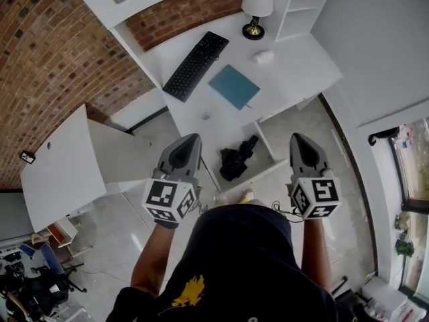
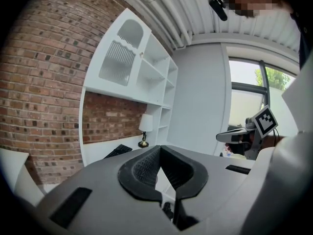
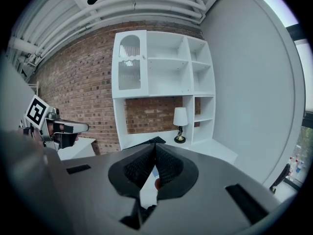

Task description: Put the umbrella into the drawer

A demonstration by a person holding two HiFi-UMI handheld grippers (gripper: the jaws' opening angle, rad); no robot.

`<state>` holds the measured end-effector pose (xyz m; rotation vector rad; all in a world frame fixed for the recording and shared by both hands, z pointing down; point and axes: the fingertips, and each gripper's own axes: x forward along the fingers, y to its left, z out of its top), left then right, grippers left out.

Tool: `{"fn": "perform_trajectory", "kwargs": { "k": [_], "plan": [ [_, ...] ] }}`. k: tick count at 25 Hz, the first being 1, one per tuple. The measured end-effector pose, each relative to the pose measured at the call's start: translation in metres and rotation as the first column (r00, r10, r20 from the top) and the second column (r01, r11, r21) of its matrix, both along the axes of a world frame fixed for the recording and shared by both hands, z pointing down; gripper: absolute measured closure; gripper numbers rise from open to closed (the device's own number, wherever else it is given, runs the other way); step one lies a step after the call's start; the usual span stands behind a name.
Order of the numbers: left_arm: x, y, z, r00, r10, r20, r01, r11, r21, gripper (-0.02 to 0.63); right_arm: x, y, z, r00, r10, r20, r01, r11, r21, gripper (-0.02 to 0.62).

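A black folded umbrella (image 1: 236,159) lies inside the open white drawer (image 1: 269,169) under the desk. My left gripper (image 1: 194,139) hovers just left of the drawer, above the floor, shut and empty. My right gripper (image 1: 297,138) hovers to the drawer's right, also shut with nothing held. In the left gripper view the jaws (image 2: 160,147) meet at the tips, and the right gripper (image 2: 242,136) shows at the far right. In the right gripper view the jaws (image 3: 155,145) are likewise together, and the left gripper (image 3: 63,127) shows at the left edge.
The white desk (image 1: 295,66) carries a black keyboard (image 1: 196,64), a teal pad (image 1: 233,86), a white mouse (image 1: 263,56) and a lamp (image 1: 256,5). A white panel (image 1: 64,166) stands to the left. Shelves (image 3: 166,67) rise above the desk against the brick wall.
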<state>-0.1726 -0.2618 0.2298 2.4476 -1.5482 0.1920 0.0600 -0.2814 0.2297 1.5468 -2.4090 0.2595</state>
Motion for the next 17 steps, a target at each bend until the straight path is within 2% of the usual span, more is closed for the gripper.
{"fn": "perform_trajectory", "kwargs": {
  "k": [7, 10, 12, 17],
  "plan": [
    [-0.007, 0.01, 0.0, 1.0, 0.0, -0.005, 0.0, 1.0, -0.007, 0.588, 0.007, 0.009, -0.006, 1.0, 0.023, -0.014, -0.023, 1.0, 0.009, 0.594],
    [-0.018, 0.02, -0.013, 0.999, -0.013, -0.052, 0.015, 0.999, 0.044, 0.588, 0.005, 0.011, -0.012, 0.999, 0.033, -0.012, -0.033, 0.999, 0.015, 0.595],
    [-0.025, 0.022, -0.024, 0.998, -0.026, -0.057, 0.03, 0.996, 0.078, 0.588, 0.002, 0.005, -0.015, 1.0, 0.018, -0.007, -0.017, 0.999, 0.028, 0.594],
    [-0.042, 0.022, -0.023, 0.987, -0.153, -0.044, 0.158, 0.975, 0.156, 0.588, 0.005, -0.009, -0.008, 0.998, -0.065, -0.001, 0.065, 0.995, 0.077, 0.595]
  ]
}}
